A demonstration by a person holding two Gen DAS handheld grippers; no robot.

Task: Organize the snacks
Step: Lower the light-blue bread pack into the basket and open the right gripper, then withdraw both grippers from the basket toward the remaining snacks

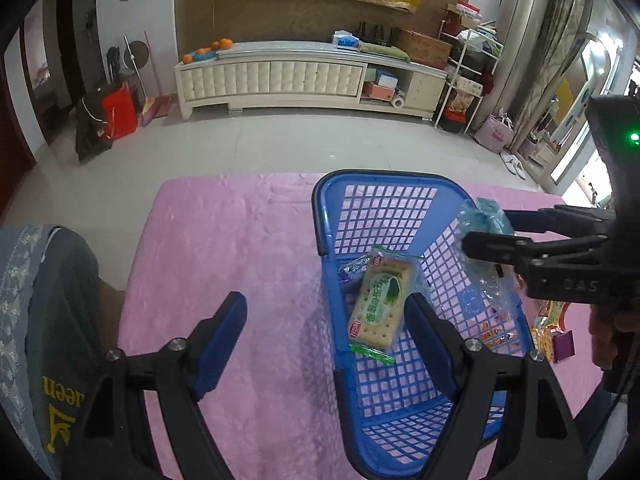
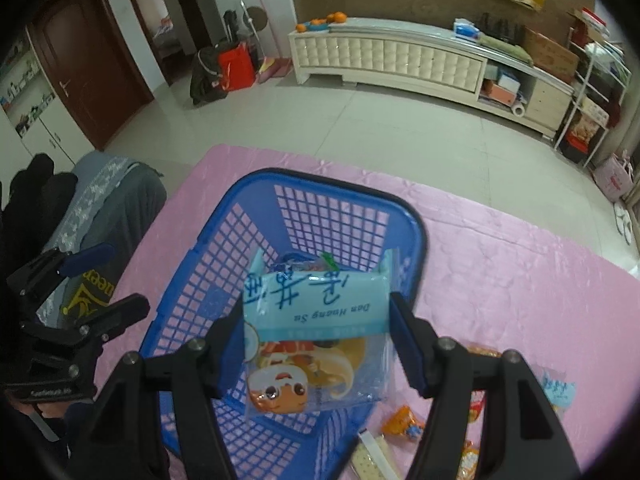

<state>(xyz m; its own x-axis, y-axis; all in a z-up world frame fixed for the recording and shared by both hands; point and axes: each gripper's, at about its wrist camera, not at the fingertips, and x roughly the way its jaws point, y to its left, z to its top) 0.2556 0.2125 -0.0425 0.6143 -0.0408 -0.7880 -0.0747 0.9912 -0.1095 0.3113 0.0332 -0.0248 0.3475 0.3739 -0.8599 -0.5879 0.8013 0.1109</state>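
Note:
A blue lattice basket (image 1: 384, 184) stands on a pink cloth (image 1: 224, 248); it also shows in the right wrist view (image 2: 332, 188). A green-and-white cracker pack (image 1: 382, 300) lies inside it with small wrappers. My left gripper (image 1: 326, 332) is open and empty, its right finger inside the basket and its left finger outside. My right gripper (image 2: 316, 330) is shut on a light-blue snack bag (image 2: 316, 308) and holds it over the basket. In the left wrist view the same bag (image 1: 486, 240) hangs above the basket's right wall.
Loose snack packs lie on the cloth right of the basket (image 2: 404, 426) (image 1: 550, 326). A grey garment (image 1: 44, 320) lies at the cloth's left edge. Beyond the cloth is tiled floor and a long white cabinet (image 1: 304, 76).

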